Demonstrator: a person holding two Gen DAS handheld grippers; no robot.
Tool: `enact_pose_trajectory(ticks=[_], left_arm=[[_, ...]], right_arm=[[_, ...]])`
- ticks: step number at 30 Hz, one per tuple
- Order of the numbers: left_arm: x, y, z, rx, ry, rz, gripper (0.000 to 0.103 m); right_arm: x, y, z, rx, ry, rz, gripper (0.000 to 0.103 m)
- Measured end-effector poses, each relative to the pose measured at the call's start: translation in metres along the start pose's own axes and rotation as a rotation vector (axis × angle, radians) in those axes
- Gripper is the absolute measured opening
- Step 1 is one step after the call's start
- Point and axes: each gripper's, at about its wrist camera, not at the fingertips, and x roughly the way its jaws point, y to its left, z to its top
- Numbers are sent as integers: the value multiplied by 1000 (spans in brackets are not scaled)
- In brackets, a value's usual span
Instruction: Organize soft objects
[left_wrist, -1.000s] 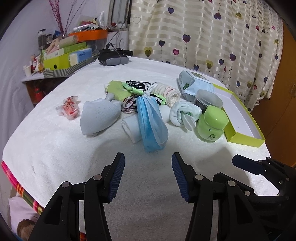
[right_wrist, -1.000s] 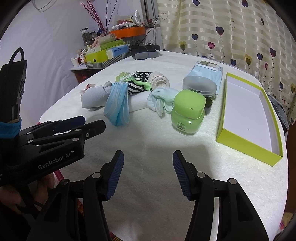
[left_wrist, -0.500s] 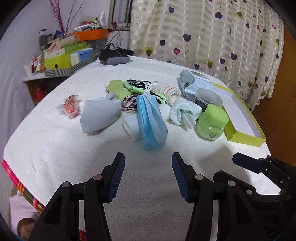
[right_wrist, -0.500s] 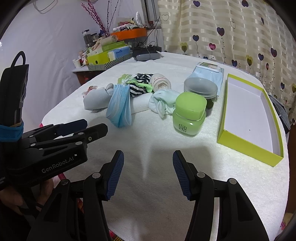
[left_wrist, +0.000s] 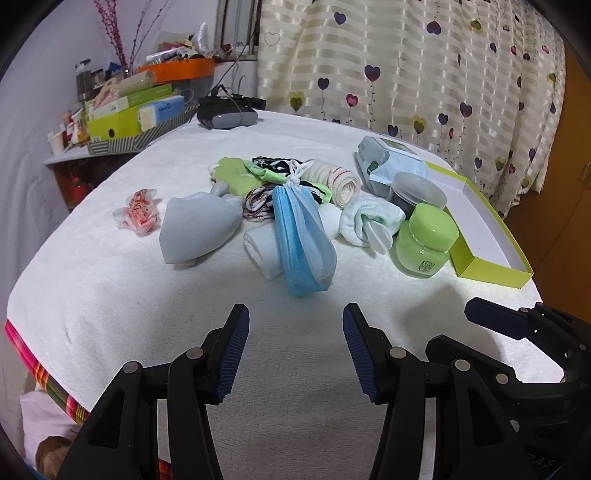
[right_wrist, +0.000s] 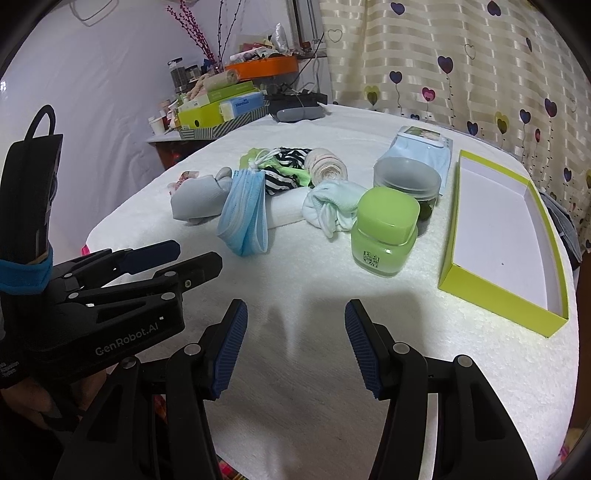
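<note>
**Hovering short of the pile, nothing gripped**

Sorting not begun. Table (left_wrist: 110, 295): white towel cover, fills the frame. Box (right_wrist: 495, 229), right of frame, holds nothing. Soft pile at centre: grey cloth (left_wrist: 199, 229), blue masks (left_wrist: 303, 236), white sock (left_wrist: 369, 221), rolled bandage (left_wrist: 345, 182), all touching or overlapping. Green jar (left_wrist: 424, 240) just beside the sock. Left gripper (left_wrist: 295, 347) and right gripper (right_wrist: 293, 343): jaws apart, holding nothing.

Risk: mask loops snagging neighbours; a sock grab nudging the jar.

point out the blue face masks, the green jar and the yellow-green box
blue face masks (left_wrist: 301, 236): left wrist view, middle of the stack
green jar (right_wrist: 384, 236): right wrist view, lid's front edge
yellow-green box (right_wrist: 498, 295): right wrist view, near wall
</note>
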Motion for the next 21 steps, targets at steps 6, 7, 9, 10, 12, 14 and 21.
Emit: enact_pose_trajectory(ticks=[6,7,9,10,12,14,21], left_arm=[[0,3,0,-5,-4,4,52],[0,5,0,-7,-4,5,52],[0,7,0,-9,-4,5,52],[0,7,0,-10,-3,6,52],[-1,7,0,-9,-5,8,52],[-1,8,0,-9,-6,9,52],[1,11,1,-13,-6,12,52]], right_arm=[[0,0,1,2,0,2,56],[0,0,1,1,0,1,56],[0,0,1,1,-1,3,56],[-1,0,1,1,-2,3,56],[0,0,1,1,-1,3,56],[-1,0,1,0,-2,4,56],[-1,-1,3,0,-1,4,56]])
